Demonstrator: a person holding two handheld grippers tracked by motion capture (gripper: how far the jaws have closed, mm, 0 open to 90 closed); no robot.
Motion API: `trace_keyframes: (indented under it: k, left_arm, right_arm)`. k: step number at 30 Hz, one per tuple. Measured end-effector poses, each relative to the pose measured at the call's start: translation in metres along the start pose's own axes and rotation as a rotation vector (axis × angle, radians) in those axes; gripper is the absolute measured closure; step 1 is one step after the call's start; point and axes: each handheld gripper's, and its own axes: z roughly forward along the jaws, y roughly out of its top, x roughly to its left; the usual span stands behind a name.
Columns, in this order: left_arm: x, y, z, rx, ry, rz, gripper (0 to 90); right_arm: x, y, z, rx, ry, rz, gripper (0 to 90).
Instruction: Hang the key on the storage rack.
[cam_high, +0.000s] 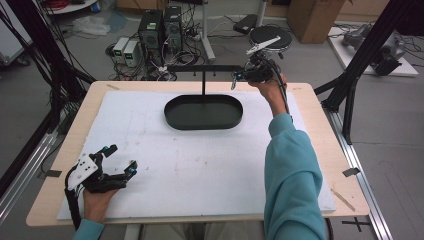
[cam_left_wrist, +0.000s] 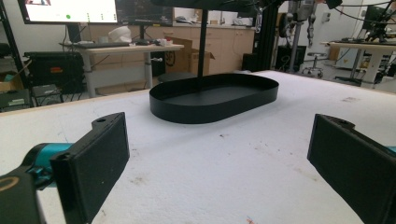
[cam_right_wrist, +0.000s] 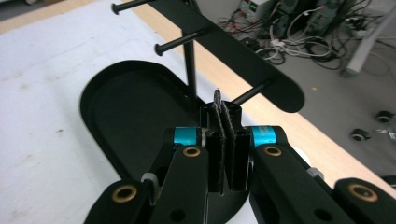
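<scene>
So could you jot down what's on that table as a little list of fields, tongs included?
Surface: white mat on a wooden table
Tray: black oval tray, nothing in it, toward the far side of the mat
Stand: black post rising from the tray to a crossbar with pegs
Left tongs: open, low over the near left of the mat, holding nothing
Right tongs: shut on a thin item by the crossbar's end; what it is cannot be told
Floor: computers and cables beyond the table

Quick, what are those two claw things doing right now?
Left gripper: open, holding nothing, low over the white mat.
Right gripper: shut on a small thin thing, too small to identify.
</scene>
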Motion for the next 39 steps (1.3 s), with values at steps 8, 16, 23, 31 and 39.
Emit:
trace_keyframes:
  k: [8, 16, 23, 31, 39]
  left_arm:
    - [0.000, 0.000, 0.000, -0.001, 0.000, 0.001, 6.0]
    - [0.000, 0.000, 0.000, -0.003, 0.001, 0.001, 6.0]
    - [0.000, 0.000, 0.000, -0.003, 0.001, 0.000, 6.0]
    - [0.000, 0.000, 0.000, -0.002, -0.001, -0.002, 6.0]
    - [0.001, 0.000, 0.000, 0.000, 0.000, -0.002, 6.0]
  right_arm:
    - [-0.002, 0.000, 0.002, -0.009, -0.019, -0.012, 89.2]
    - [-0.006, -0.002, 0.005, -0.025, -0.040, -0.003, 89.1]
    - [-0.007, -0.002, 0.008, -0.042, -0.073, -0.004, 88.0]
    - [-0.004, -0.002, 0.005, -0.082, -0.188, 0.024, 35.4]
    - [0.006, -0.020, -0.017, -0.174, -0.171, 0.074, 0.6]
